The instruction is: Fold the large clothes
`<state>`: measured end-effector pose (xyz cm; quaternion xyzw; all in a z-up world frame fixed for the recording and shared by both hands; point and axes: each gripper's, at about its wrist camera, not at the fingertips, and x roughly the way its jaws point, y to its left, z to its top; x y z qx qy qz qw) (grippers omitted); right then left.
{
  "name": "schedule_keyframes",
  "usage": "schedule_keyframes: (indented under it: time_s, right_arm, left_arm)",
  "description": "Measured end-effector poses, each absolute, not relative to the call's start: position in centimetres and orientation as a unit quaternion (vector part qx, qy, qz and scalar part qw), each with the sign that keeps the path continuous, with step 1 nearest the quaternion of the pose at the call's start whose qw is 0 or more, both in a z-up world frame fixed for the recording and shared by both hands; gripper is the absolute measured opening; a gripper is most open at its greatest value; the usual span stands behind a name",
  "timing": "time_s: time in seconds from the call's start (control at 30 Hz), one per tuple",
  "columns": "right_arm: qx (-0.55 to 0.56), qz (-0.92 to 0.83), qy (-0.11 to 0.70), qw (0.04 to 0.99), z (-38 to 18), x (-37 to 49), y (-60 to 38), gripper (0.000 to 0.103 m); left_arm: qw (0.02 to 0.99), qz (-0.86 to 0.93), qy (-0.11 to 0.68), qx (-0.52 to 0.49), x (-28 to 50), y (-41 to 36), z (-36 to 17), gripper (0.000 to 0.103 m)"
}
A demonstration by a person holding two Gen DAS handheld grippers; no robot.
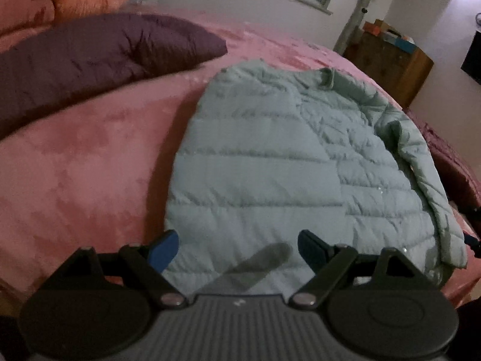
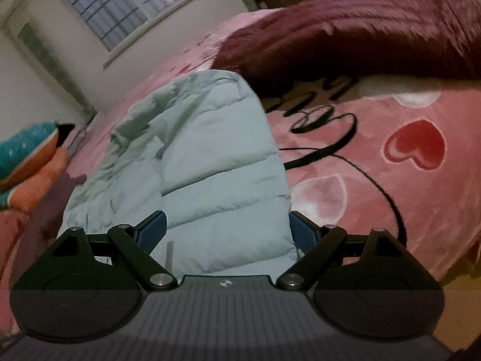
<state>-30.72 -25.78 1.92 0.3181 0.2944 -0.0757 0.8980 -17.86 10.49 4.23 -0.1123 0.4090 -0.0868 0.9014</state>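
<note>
A pale mint-green quilted puffer jacket [image 1: 270,162] lies flat on the pink bed, collar at the far end, one side and sleeve folded in over the body. My left gripper [image 1: 237,251] is open and empty, hovering over the jacket's near hem. In the right wrist view the same jacket [image 2: 210,165] lies lengthwise ahead. My right gripper [image 2: 227,231] is open and empty, its fingers spread over the jacket's near end.
A dark purple quilt [image 1: 90,60] lies at the far left of the pink blanket [image 1: 75,165]. A maroon fuzzy blanket [image 2: 360,36] is bunched at the right. Orange and teal bedding [image 2: 27,156] sits at the head. A wooden cabinet [image 1: 390,66] stands past the bed.
</note>
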Motion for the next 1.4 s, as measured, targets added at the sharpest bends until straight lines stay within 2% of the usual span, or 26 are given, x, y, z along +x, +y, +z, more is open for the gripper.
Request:
schedule_keyframes:
  time_s: [0.23,0.5,0.53,0.6,0.67,0.7,0.77,0.83,1.17,1.4]
  right_arm:
    - [0.298,-0.077,0.293,0.905,2.0,-30.3,-23.8,0.103]
    - [0.312,-0.078,0.290,0.901,2.6,-30.2,-26.3,0.103]
    - [0.312,-0.078,0.291,0.901,2.6,-30.2,-26.2,0.103]
    - [0.308,-0.077,0.292,0.902,2.6,-30.0,-26.1,0.103]
    - [0.301,-0.076,0.296,0.904,2.6,-29.7,-25.9,0.103]
    - [0.298,-0.076,0.298,0.904,2.6,-29.6,-25.8,0.103]
    - [0.296,-0.077,0.301,0.903,2.5,-29.4,-25.7,0.103]
    - [0.295,-0.078,0.302,0.903,2.5,-29.3,-25.7,0.103]
    - [0.288,-0.095,0.300,0.904,2.4,-29.1,-25.8,0.103]
    - [0.286,-0.121,0.291,0.905,2.4,-28.9,-26.0,0.103]
  left_arm:
    - [0.889,-0.056,0.434,-0.134,-16.7,11.9,2.6,0.085]
    - [0.891,-0.046,0.432,-0.129,-16.5,12.2,2.1,0.086]
    - [0.893,-0.051,0.430,-0.125,-16.5,12.2,2.1,0.081]
    - [0.896,-0.060,0.424,-0.119,-16.4,12.0,2.2,0.063]
    - [0.900,-0.069,0.415,-0.115,-16.6,11.8,2.5,0.035]
    - [0.901,-0.072,0.411,-0.115,-16.8,11.8,2.7,0.029]
    - [0.905,-0.073,0.402,-0.116,-16.9,11.7,3.0,0.010]
    - [0.910,-0.077,0.388,-0.120,-17.2,11.7,3.7,0.005]
    - [0.942,-0.055,0.288,-0.162,-15.1,14.8,9.9,0.003]
    - [0.964,0.012,0.243,-0.107,-8.9,18.8,14.7,0.003]
